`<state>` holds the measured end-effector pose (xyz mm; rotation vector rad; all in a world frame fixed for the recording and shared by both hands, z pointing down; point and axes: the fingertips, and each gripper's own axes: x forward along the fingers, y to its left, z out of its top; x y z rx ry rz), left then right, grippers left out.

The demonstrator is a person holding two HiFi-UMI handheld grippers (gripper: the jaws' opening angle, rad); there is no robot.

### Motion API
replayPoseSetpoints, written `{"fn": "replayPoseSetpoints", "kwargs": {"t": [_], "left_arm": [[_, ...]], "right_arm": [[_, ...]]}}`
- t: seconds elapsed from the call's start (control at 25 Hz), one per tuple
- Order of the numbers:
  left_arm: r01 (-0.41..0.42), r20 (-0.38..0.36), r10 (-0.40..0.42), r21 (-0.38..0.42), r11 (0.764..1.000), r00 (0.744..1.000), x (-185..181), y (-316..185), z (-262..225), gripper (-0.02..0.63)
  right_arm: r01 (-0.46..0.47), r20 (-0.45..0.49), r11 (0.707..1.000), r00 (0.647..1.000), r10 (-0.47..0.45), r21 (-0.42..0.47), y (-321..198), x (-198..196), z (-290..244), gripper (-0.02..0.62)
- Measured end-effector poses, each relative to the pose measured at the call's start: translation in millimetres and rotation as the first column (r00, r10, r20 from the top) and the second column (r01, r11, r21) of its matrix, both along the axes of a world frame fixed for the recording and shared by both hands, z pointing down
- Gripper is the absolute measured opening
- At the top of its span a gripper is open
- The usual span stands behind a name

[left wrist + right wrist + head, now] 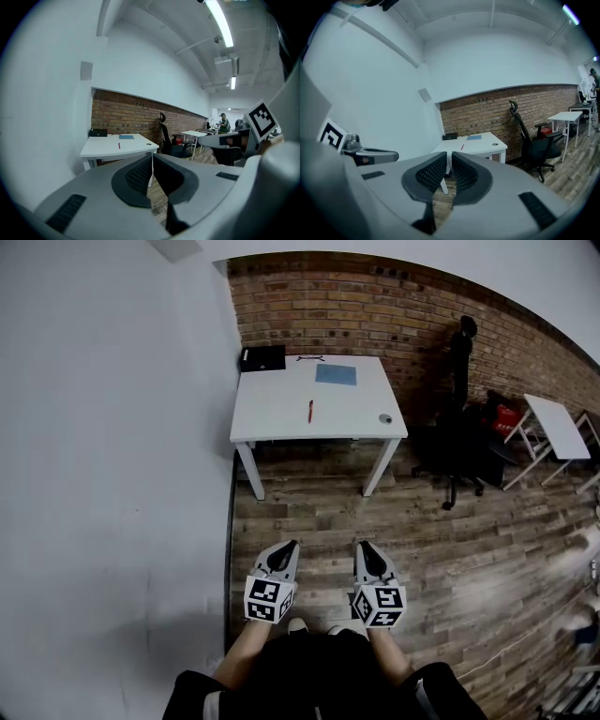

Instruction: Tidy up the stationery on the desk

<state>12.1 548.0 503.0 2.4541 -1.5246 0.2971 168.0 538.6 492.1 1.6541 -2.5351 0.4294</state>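
A red pen, a blue notebook and a black box, contents hidden, lie on the white desk. Left gripper and right gripper hover well short of it, jaws closed on nothing. Only the left gripper view shows a distant person.

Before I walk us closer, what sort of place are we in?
Probably an office or shared workspace: a white desk stands against a brick wall, a black office chair sits beside it, and a second white table stands further right on the wood-plank floor.
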Motion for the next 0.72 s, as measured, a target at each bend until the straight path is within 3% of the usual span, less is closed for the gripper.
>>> {"fn": "replayPoseSetpoints", "kwargs": {"t": [0.28, 0.72], "left_arm": [[-0.022, -0.004, 0.022, -0.008, 1.0, 1.0, -28.3, -3.5, 8.5, 0.018], [-0.042, -0.007, 0.042, -0.011, 0.999, 0.999, -28.2, -36.5, 18.5, 0.018]], "right_arm": [[-0.013, -0.005, 1.0, 1.0, 0.013, -0.011, 5.4, -29.2, 5.8, 0.026], [-0.048, -0.021, 0.999, 0.999, 0.048, -0.022, -24.9, -25.0, 18.1, 0.026]]}}
